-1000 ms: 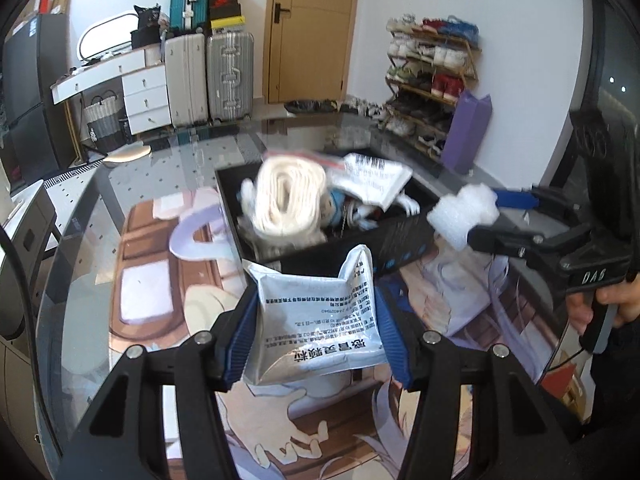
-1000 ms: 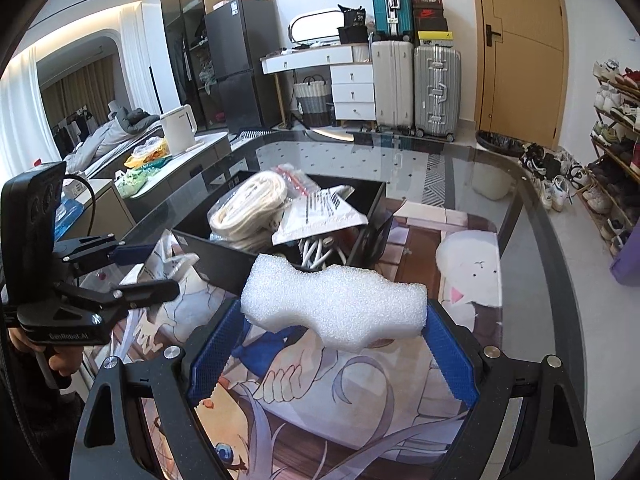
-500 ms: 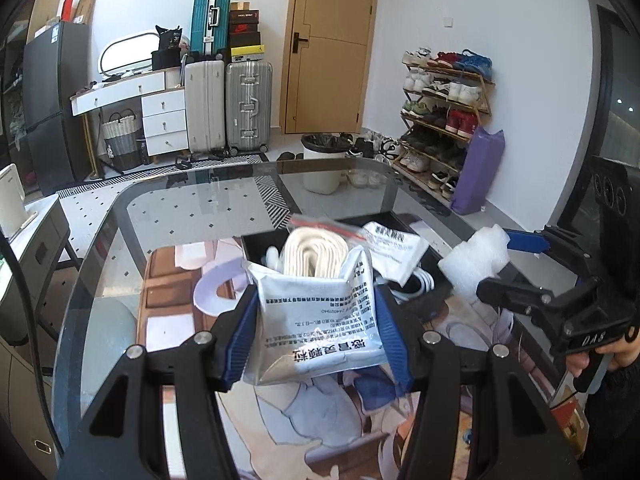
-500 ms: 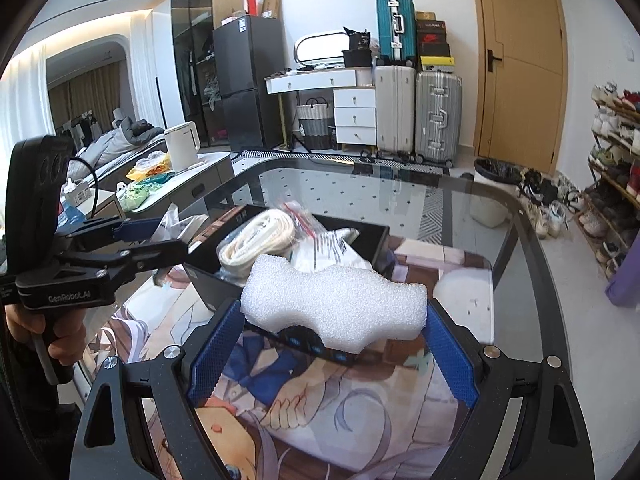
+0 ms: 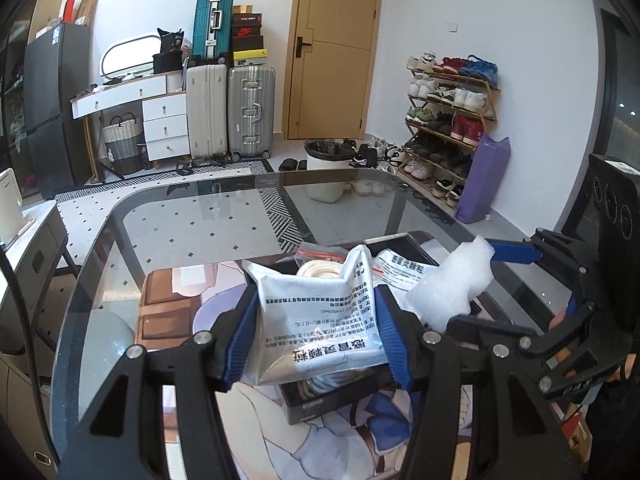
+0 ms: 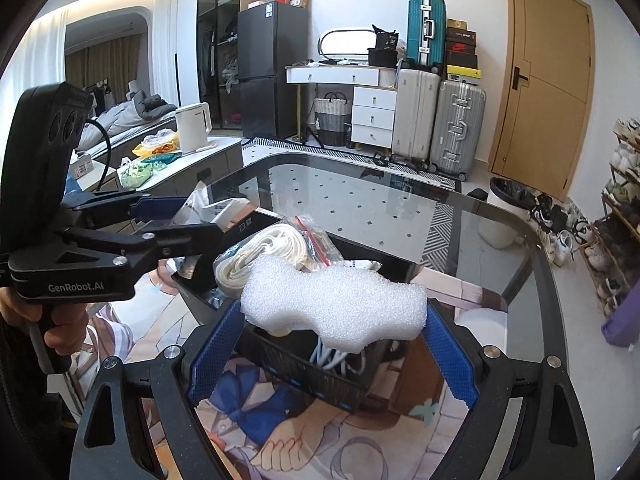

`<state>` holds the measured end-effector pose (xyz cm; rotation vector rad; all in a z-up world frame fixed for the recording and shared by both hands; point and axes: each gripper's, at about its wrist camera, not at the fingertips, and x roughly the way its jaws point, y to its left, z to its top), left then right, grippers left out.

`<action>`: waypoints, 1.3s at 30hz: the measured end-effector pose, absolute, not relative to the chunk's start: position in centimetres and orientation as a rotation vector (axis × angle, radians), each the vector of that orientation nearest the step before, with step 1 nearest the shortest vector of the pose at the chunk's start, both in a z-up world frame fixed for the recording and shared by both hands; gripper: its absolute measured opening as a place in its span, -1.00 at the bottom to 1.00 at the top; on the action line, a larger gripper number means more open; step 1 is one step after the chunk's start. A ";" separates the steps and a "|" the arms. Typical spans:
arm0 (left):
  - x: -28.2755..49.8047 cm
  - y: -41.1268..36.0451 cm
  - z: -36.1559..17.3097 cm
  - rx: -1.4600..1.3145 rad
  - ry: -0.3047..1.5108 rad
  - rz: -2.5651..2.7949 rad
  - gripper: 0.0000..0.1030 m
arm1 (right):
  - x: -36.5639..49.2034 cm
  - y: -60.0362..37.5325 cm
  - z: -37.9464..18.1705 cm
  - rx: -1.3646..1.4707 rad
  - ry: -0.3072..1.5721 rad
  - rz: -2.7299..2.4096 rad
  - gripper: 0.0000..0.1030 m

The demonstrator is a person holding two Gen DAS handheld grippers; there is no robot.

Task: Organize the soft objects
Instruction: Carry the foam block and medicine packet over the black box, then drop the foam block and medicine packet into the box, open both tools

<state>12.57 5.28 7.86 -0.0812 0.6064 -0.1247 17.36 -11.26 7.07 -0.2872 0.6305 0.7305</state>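
Both of our hands have risen and drifted across the glass-topped table [image 5: 192, 216] since a second ago: the black rectangular box [image 6: 304, 368] of soft things, which sat ahead of the jaws then, now lies right under them, and more of the room beyond shows above it. Our grips have not changed.

We hold the left gripper [image 5: 316, 332] partly closed, its blue pads [image 5: 240, 332] pressing both sides of a silvery foil sachet with black printed text [image 5: 320, 320]. The sachet is crumpled, its top corners folded up and inward, and it hangs in the air above the near end of the box.

We hold the right gripper [image 6: 334, 340] with its jaws wide, clamped on the ends of a white foam block with a wavy outline [image 6: 336, 304]. The block spans the full gap between the pads, lies level, and sits over the box, clear of its contents.

Inside the box we see a coiled cream webbing strap in a clear bag [image 6: 276, 252], a white printed packet [image 5: 404, 268] and some pale cables [image 6: 332, 356]. The box rests on a printed cartoon mat [image 6: 288, 432] on the table.
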 end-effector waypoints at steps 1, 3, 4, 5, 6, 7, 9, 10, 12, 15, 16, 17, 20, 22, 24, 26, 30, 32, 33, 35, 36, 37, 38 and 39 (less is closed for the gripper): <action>12.7 5.3 7.7 -0.087 0.609 -0.126 0.08 | 17.5 -11.0 7.0 -0.291 0.633 0.733 0.76; 13.0 5.2 7.6 -0.092 0.611 -0.128 0.08 | 17.8 -10.7 6.6 -0.297 0.640 0.736 0.76; 13.1 5.2 7.5 -0.089 0.612 -0.127 0.08 | 18.0 -10.6 6.5 -0.297 0.646 0.736 0.76; 13.3 5.1 7.4 -0.083 0.612 -0.124 0.08 | 18.2 -10.4 6.3 -0.298 0.652 0.736 0.76; 13.4 5.0 7.3 -0.077 0.614 -0.123 0.08 | 18.3 -10.3 6.2 -0.299 0.653 0.736 0.76; 13.5 4.9 7.1 -0.073 0.615 -0.120 0.08 | 18.4 -10.1 6.0 -0.301 0.654 0.735 0.76; 13.8 4.7 6.8 -0.066 0.620 -0.124 0.08 | 18.4 -9.8 5.7 -0.313 0.651 0.739 0.76; 14.0 4.5 6.7 -0.063 0.622 -0.128 0.08 | 18.5 -9.6 5.6 -0.320 0.650 0.737 0.76; 14.2 4.5 6.4 -0.060 0.620 -0.134 0.08 | 18.7 -9.3 5.1 -0.326 0.659 0.731 0.76; 14.7 4.4 6.0 -0.066 0.626 -0.139 0.08 | 18.8 -8.8 4.6 -0.342 0.654 0.725 0.76; 14.7 4.4 5.8 -0.063 0.627 -0.141 0.08 | 18.8 -8.7 4.6 -0.349 0.651 0.723 0.76; 14.8 4.3 5.8 -0.060 0.624 -0.139 0.08 | 18.9 -8.6 4.4 -0.349 0.650 0.723 0.77; 14.9 4.2 5.9 -0.054 0.618 -0.143 0.09 | 19.2 -8.6 4.3 -0.340 0.657 0.726 0.78; 15.0 4.2 6.0 -0.060 0.619 -0.147 0.09 | 19.2 -8.6 4.3 -0.339 0.657 0.726 0.78; 15.1 4.3 6.0 -0.064 0.619 -0.148 0.09 | 19.2 -8.7 4.3 -0.339 0.657 0.724 0.79; 15.0 4.3 6.0 -0.067 0.619 -0.152 0.09 | 19.2 -8.7 4.3 -0.338 0.659 0.722 0.81; 15.1 4.2 6.1 -0.069 0.620 -0.158 0.09 | 18.5 -9.0 4.5 -0.354 0.629 0.723 0.92; 15.2 4.3 6.0 -0.071 0.619 -0.161 0.09 | 17.9 -9.2 4.6 -0.373 0.607 0.713 0.96; 15.1 4.3 6.0 -0.071 0.621 -0.160 0.09 | 17.7 -9.3 4.6 -0.377 0.602 0.707 0.96; 15.2 4.2 6.0 -0.069 0.626 -0.162 0.10 | 17.3 -10.0 4.6 -0.370 0.597 0.707 0.96; 15.1 4.1 5.9 -0.068 0.626 -0.166 0.10 | 17.2 -10.2 4.7 -0.363 0.594 0.707 0.96; 15.1 3.9 5.9 -0.066 0.626 -0.169 0.10 | 17.1 -10.5 4.8 -0.355 0.592 0.704 0.97; 15.0 3.7 5.9 -0.062 0.623 -0.171 0.13 | 17.0 -10.9 4.8 -0.341 0.590 0.699 0.97; 14.9 3.6 5.9 -0.058 0.620 -0.174 0.14 | 16.8 -11.3 4.9 -0.331 0.588 0.695 0.97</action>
